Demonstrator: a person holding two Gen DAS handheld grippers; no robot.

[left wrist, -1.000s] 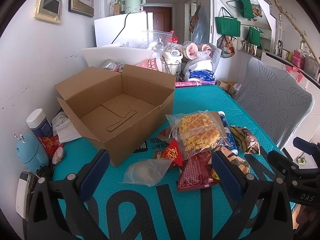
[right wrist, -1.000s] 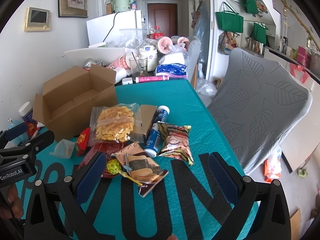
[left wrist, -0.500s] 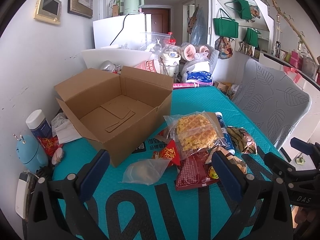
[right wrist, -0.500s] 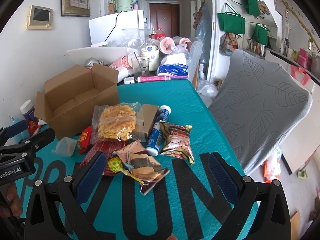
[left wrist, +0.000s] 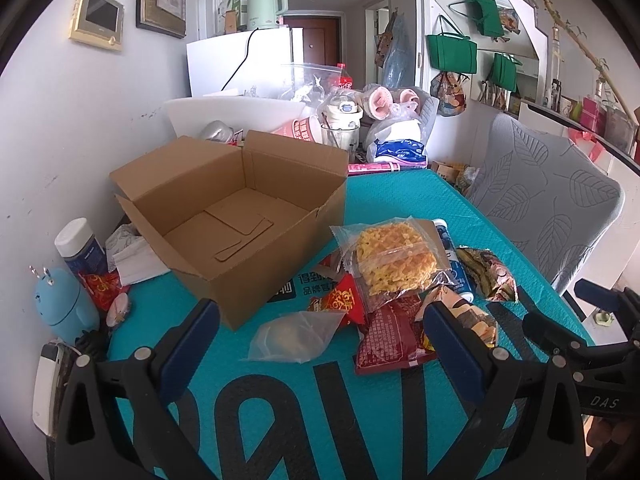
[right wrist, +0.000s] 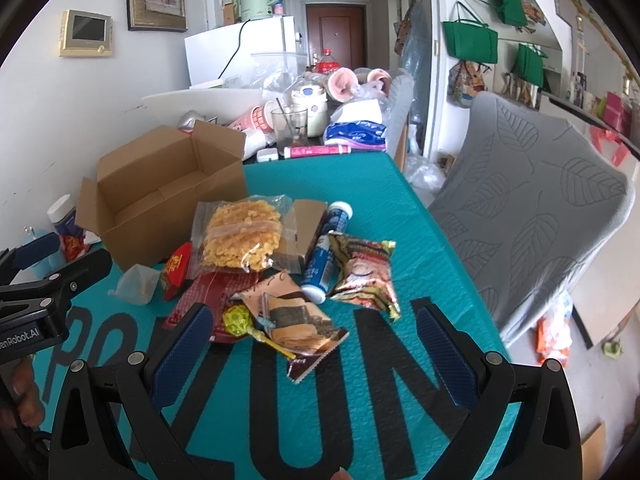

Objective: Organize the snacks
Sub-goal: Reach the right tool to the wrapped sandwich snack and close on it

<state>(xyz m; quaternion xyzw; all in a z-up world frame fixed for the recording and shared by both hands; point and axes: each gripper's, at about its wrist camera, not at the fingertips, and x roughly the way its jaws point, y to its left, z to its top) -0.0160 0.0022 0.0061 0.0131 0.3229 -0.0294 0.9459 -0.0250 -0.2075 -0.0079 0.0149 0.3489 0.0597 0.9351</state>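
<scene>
An open, empty cardboard box (left wrist: pixel 236 224) (right wrist: pixel 160 196) stands on the teal table mat (left wrist: pixel 392 196). Beside it lies a pile of snacks: a clear bag of yellow waffle (left wrist: pixel 394 258) (right wrist: pixel 240 236), a red packet (left wrist: pixel 394 332), a small red pouch (left wrist: pixel 340 300), a clear plastic bag (left wrist: pixel 292 334), a blue tube (right wrist: pixel 326 252), a chip bag (right wrist: pixel 366 276), a sandwich-biscuit packet (right wrist: pixel 296 320) and a green lollipop (right wrist: pixel 236 320). My left gripper (left wrist: pixel 320 340) is open and empty, just short of the pile. My right gripper (right wrist: pixel 316 344) is open and empty over the biscuit packet.
A blue bottle-shaped object (left wrist: pixel 64 304), a white-capped jar (left wrist: pixel 80 246) and tissues (left wrist: pixel 136 256) sit left of the box. Cups, bags and a pink tube (right wrist: pixel 320 151) crowd the table's far end. A grey leaf-patterned chair (right wrist: pixel 532 208) stands at the right.
Both grippers have drifted slightly forward toward the snack pile. Both stay open and nothing on the table has moved.
</scene>
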